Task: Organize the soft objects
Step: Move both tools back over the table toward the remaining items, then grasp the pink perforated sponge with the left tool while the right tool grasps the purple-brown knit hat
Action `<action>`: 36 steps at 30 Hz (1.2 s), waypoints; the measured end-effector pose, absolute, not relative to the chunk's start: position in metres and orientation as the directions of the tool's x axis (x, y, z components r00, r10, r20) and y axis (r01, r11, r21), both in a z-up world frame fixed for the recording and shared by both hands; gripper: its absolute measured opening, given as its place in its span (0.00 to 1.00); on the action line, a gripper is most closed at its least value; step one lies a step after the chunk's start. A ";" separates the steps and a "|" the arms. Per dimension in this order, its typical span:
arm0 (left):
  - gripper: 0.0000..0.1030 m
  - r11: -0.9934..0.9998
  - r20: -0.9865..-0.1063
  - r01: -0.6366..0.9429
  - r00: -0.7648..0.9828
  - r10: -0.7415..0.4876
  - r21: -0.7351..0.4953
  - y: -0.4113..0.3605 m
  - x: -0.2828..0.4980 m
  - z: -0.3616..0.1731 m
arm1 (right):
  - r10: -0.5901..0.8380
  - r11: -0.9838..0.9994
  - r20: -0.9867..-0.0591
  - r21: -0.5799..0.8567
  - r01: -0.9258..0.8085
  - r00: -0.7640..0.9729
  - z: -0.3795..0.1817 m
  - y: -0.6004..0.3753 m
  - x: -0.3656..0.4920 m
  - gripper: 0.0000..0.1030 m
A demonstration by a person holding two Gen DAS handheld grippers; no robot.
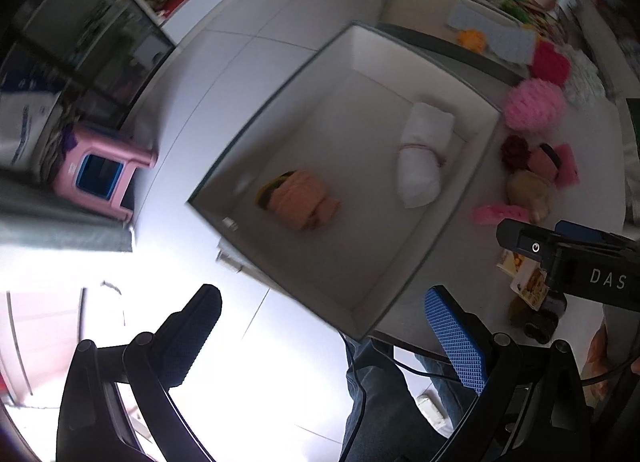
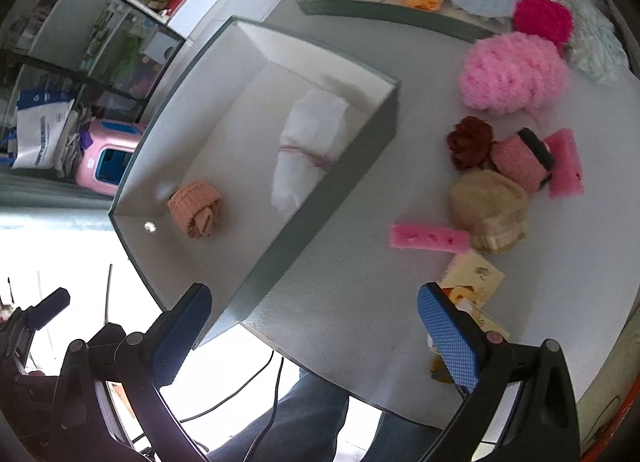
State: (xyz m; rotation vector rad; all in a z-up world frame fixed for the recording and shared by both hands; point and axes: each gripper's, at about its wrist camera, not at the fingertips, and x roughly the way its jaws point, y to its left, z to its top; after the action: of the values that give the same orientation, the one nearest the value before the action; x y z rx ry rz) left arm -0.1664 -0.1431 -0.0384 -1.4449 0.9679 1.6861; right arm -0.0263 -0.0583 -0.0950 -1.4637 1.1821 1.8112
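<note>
Two soft items, a rolled white cloth (image 2: 308, 150) and a rolled orange knit cloth (image 2: 196, 208), are already placed in the grey-walled open box (image 2: 320, 198) at the worktop (image 2: 360, 302) edge, while the fluffy pink ball (image 2: 512, 72) and others are left outside, and both the left hand-held gripper (image 1: 320, 338) and the right hand-held gripper (image 2: 314, 332) are held wide apart and empty.

I see a pink stool (image 2: 106, 164) on the floor beside the table (image 2: 360, 302), a white bag (image 2: 42, 128) just behind the stool

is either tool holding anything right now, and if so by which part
Nothing is held. The left tool and the right tool are both open with nothing between their fingers, above the box.
</note>
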 end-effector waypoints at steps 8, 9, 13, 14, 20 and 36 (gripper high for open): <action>0.99 -0.323 -0.994 -0.942 -0.103 0.031 0.087 -0.102 -0.127 -0.048 | -0.089 -0.322 -0.955 0.297 -0.899 -0.283 -0.103 -0.035 0.034 1.00; 0.99 -0.297 -0.995 -0.951 -0.095 0.027 0.082 -0.094 -0.119 -0.051 | -0.086 -0.306 -0.955 0.295 -0.905 -0.283 -0.103 -0.034 0.040 1.00; 0.99 -0.224 -0.997 -0.972 -0.074 0.022 0.067 -0.074 -0.097 -0.058 | -0.060 -0.210 -0.958 0.285 -0.935 -0.279 -0.108 -0.027 0.077 1.00; 0.99 -0.201 -0.998 -0.978 -0.065 0.020 0.060 -0.068 -0.089 -0.061 | -0.052 -0.178 -0.960 0.280 -0.943 -0.275 -0.109 -0.025 0.090 1.00; 0.99 -0.122 -1.000 -0.993 -0.007 -0.007 0.008 -0.047 -0.055 -0.081 | -0.014 -0.041 -0.970 0.245 -0.969 -0.245 -0.114 -0.022 0.147 1.00; 0.99 -0.286 -0.982 -0.947 0.176 -0.074 -0.148 -0.012 -0.044 -0.169 | -0.088 0.188 -0.983 0.140 -0.972 -0.158 -0.154 -0.053 0.240 1.00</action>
State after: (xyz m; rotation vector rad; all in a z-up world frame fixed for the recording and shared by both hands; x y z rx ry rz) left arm -0.0442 -0.0123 -0.1695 -1.5631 1.0078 1.2364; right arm 0.2398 -0.0525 -0.1543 -1.0701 1.4759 1.1288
